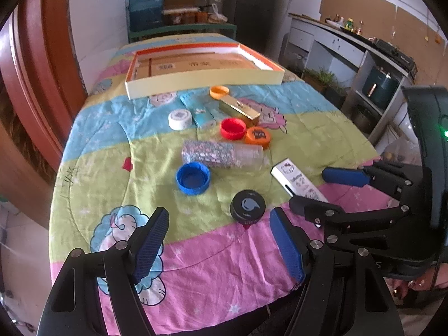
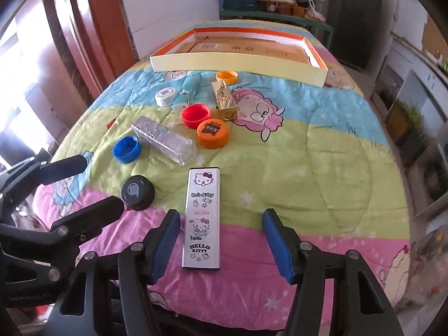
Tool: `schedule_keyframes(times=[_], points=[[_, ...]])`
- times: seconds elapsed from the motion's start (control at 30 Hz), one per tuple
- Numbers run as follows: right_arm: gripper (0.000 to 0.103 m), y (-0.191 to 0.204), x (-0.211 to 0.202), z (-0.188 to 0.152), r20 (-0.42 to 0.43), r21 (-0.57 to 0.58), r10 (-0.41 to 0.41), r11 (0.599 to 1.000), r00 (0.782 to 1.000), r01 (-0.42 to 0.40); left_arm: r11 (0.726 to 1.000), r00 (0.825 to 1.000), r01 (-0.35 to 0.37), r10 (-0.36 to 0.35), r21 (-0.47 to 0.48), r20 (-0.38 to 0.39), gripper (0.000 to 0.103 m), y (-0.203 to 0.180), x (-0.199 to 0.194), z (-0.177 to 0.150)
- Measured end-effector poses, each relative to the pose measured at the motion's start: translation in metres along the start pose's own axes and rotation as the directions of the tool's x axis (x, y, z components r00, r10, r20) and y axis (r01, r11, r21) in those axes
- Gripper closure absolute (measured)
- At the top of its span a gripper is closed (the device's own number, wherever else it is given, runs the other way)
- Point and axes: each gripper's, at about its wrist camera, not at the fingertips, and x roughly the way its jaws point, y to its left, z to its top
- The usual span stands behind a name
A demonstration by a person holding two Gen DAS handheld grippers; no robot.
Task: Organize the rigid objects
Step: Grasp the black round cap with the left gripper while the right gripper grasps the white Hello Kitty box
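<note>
Nearest us, the right gripper (image 2: pixel 221 240) stands wide open, empty, straddling a long silver Hello Kitty tin (image 2: pixel 203 218) lying lengthwise between its jaws on the quilt; the left gripper (image 1: pixel 218 240), also wide, hovers farther off.

Both wrist cameras look steeply down, close, sharing the quilted table (image 1: pixel 196 252).
</note>
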Motion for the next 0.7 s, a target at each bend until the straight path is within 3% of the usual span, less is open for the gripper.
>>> schedule_keyframes(times=[0.1, 0.17, 0.33, 0.47, 0.6, 0.7], points=[[0.055, 0.004, -0.001, -0.002, 0.007, -0.029, -0.018, 0.999, 1.0, 0.018, 1.0, 1.0, 0.007, -0.007, 0.014, -0.008, 0.027, -0.003, 0.005, -0.001], [0.076, 0.005, -0.002, -0.002, 0.013, -0.036, -0.004, 0.999, 1.0, 0.005, 1.0, 1.0, 0.018, -0.018, 0.021, -0.012, 0.027, -0.005, 0.007, -0.002], [0.077, -0.001, -0.003, 0.001, 0.012, -0.02, 0.013, 1.0, 1.0, -0.013, 0.998, 0.998, 0.036, -0.034, 0.043, -0.043, 0.036, -0.012, 0.021, -0.001], [0.077, -0.006, -0.008, 0.0, 0.025, -0.003, 0.029, 1.0, 0.999, -0.029, 0.998, 1.0, 0.024, -0.023, 0.065, -0.017, 0.042, -0.018, 0.025, 0.002], [0.077, -0.006, -0.016, 0.0, 0.05, -0.005, 0.041, 0.999, 0.998, -0.041, 0.998, 1.0, 0.026, -0.027, 0.049, 0.012, 0.07, -0.015, 0.025, 0.004], [0.077, -0.006, -0.022, 0.001, 0.07, -0.008, 0.022, 1.0, 0.997, -0.022, 0.999, 0.999, 0.045, -0.046, 0.027, 0.02, 0.072, -0.01, 0.024, 0.004]])
